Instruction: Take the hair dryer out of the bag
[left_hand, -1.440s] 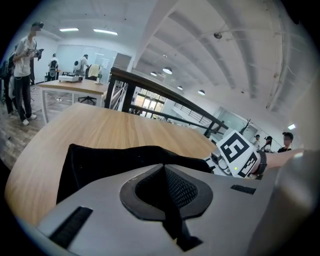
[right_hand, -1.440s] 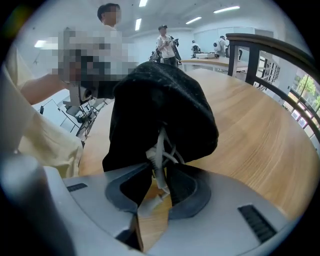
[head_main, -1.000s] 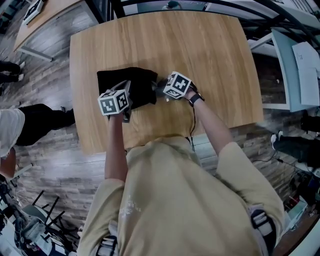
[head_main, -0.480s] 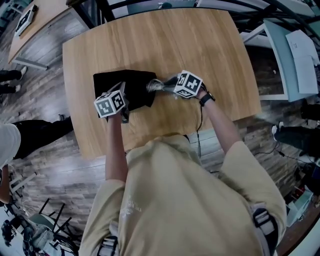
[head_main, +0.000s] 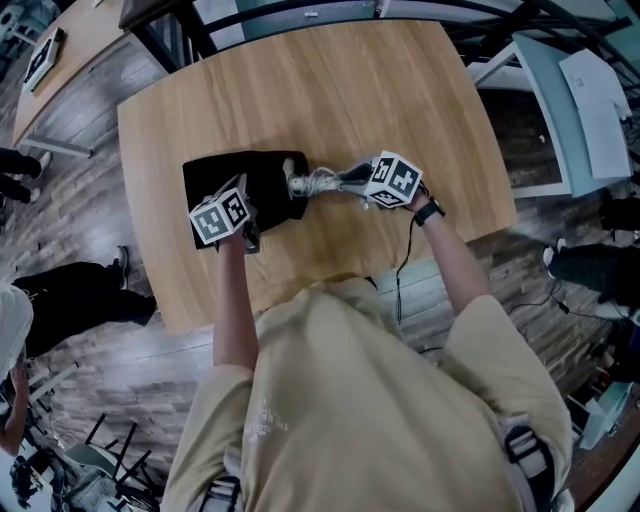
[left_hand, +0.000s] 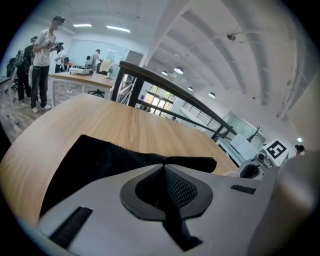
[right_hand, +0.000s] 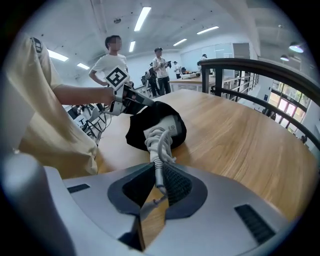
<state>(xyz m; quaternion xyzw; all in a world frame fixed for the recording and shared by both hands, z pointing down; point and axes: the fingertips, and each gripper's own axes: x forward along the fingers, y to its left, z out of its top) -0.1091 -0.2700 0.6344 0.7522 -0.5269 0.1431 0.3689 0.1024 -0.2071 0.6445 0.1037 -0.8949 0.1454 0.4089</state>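
Left gripper (left_hand: 164, 172): jaws pressed together, pinching a fold of the bag (head_main: 270, 180). In the head view its tips are hidden under its marker cube. The bag is soft matte black cloth, lying flat and crumpled near the table's left edge, clear of it.

Hair dryer (right_hand: 167, 127): only a glossy white plastic end shows at the bag's right-hand mouth. The rest is inside and its shape cannot be made out.

Cord (right_hand: 157, 145): white, bundled in loops, running right from the dryer.

Right gripper (right_hand: 157, 175): jaws pinch the cord.

Table (head_main: 380, 100): light wood grain with rounded corners, bare beyond and to the right.
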